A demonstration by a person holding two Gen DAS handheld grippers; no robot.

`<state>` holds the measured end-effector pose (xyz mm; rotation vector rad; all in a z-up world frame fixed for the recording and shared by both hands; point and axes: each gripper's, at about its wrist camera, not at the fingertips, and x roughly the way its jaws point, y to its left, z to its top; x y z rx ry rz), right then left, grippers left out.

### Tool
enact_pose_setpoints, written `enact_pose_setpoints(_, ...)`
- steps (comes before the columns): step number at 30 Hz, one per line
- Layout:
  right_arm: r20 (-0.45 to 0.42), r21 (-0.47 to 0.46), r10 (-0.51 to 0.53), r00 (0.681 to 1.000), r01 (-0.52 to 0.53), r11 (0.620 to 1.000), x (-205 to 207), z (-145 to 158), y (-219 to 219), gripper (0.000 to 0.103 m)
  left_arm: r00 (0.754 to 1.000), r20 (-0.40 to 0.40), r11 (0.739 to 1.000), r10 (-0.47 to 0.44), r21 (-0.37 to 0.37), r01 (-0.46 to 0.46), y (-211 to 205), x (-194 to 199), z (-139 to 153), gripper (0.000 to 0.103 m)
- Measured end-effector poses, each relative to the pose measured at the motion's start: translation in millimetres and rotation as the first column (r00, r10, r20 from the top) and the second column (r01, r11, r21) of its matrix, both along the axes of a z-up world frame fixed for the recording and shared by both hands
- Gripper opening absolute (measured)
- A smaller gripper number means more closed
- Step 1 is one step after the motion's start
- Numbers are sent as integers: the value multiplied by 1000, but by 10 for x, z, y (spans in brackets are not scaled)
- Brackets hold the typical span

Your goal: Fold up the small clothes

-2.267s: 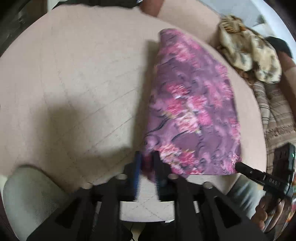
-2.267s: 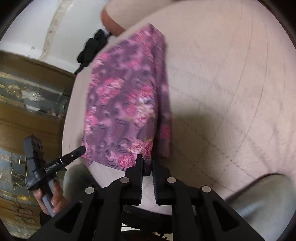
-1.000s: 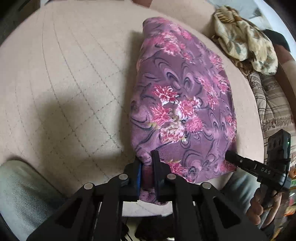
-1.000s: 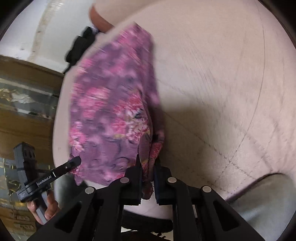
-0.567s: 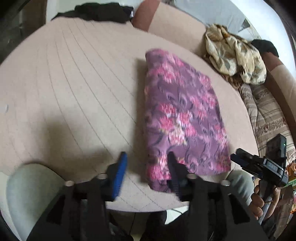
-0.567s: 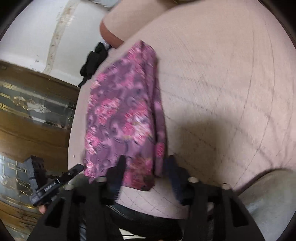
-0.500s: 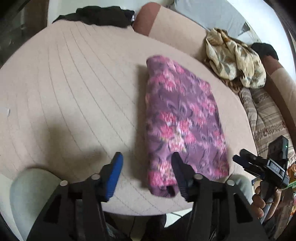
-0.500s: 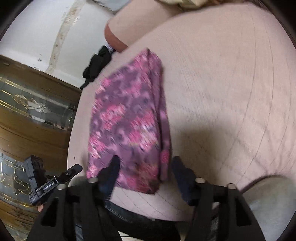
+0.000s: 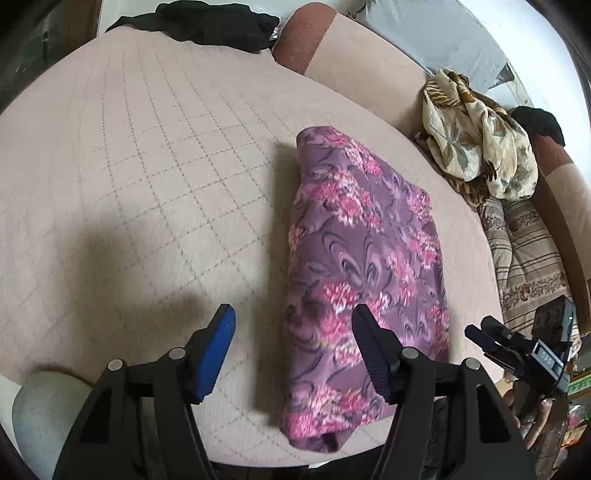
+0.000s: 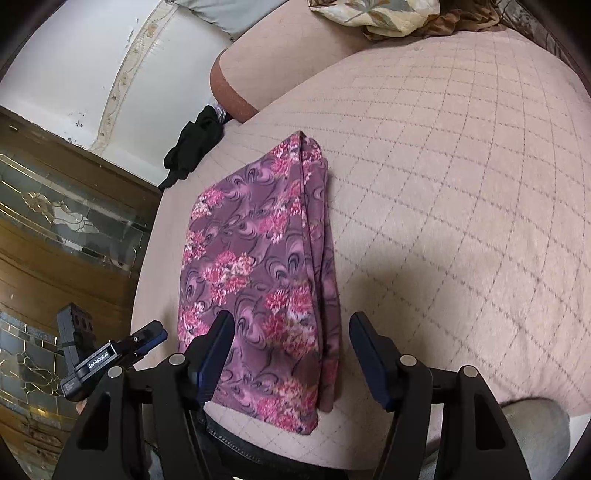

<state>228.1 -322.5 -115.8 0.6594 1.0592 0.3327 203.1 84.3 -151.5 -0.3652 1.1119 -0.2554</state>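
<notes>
left gripper: jaws standing wide apart, gripping nothing; hovering over the near edge of the cushion, blue-padded finger out over bare cushion, right finger over the cloth's near left part.
purple floral cloth: lying folded into a long flat rectangle on the cushion, running near to far; near end sitting at the cushion's near edge, between the two grippers' positions. Doubled layers showing along its right side in the right wrist view.
right gripper: fingers spread wide, nothing between them; hanging over the cloth's near end, left finger over the fabric, right finger just past its right edge. Also showing in the left wrist view at the right, near the cloth's near right corner.
quilted cushion: beige, stitched in a diamond grid, carrying the cloth on its right half in the left view.
black garment: lying bunched at the cushion's far left edge.
cream floral fabric: piled at the far right, off the cushion.
striped cushion: sitting right of the quilted one.
wood-and-glass cabinet: standing at the left in the right view.
</notes>
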Motion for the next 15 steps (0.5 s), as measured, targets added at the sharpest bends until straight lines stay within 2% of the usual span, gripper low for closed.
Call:
enact_pose_setpoints(7,-7,-9,19,1000,-19,1000,364,-87,41,69,1000,-20,999,-16,-30,15,-39,361,-92,65)
enact_pose_setpoints(9,-16,-1,40,999,-40,999,505,-159,109,61,1000,-31,999,-7,-36,6,-48,486,-180,65)
enact_pose_setpoints(11,-31,-13,65,997,-66,998,634,-246,222,47,998,-57,999,-6,-53,3,-66,583,-298,65)
enact_pose_setpoints(12,-43,-31,70,997,-71,997,679,-287,272,43,997,-71,998,-2,-68,-3,-70,616,-366,65)
enact_pose_setpoints(13,-65,-69,61,996,-65,995,721,-339,339,35,997,-79,997,2,-82,-8,-72,627,-418,64)
enact_pose_setpoints(14,-79,-91,59,995,-66,994,742,-373,389,26,997,-72,995,5,-101,-12,-73,613,-446,56)
enact_pose_setpoints(15,-83,-107,56,995,-65,992,743,-379,418,21,998,-66,993,-5,-121,-3,-80,596,-441,36)
